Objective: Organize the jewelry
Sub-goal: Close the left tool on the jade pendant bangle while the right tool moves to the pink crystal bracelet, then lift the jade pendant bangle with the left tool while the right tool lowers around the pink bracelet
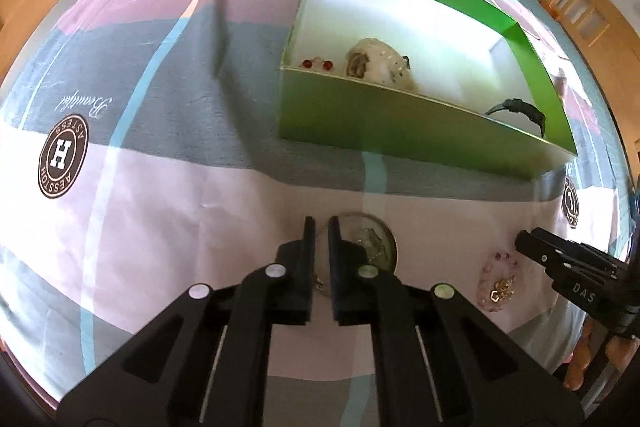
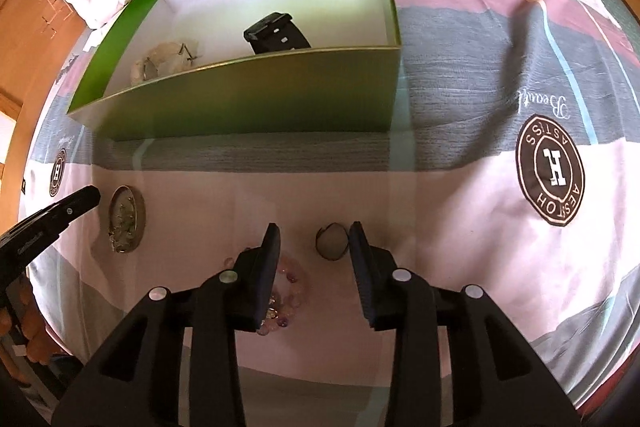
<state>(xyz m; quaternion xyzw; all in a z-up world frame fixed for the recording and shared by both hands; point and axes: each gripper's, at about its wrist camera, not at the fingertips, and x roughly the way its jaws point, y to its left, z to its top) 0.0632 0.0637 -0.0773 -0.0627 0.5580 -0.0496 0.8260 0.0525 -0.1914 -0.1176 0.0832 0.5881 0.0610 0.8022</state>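
Left gripper [image 1: 319, 227]: jaws nearly closed over the left rim of the round clear glass dish [image 1: 370, 241] holding small trinkets, on the pink-and-grey patterned bedsheet [image 1: 160, 187]; cannot tell whether they pinch it. Pale pink bead bracelet [image 2: 290, 291] lies partly under the right gripper [image 2: 314, 233] left jaw. Right jaws wide open; small round dark-rimmed bangle [image 2: 332, 241] sits between the tips, by the right jaw. Green cardboard box [image 2: 248, 99] beyond holds a black watch [image 2: 276, 33].

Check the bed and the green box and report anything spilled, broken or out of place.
Nothing stands out. The green box sits upright with a black watch inside; the round dish and bead bracelet lie intact on the bedsheet.
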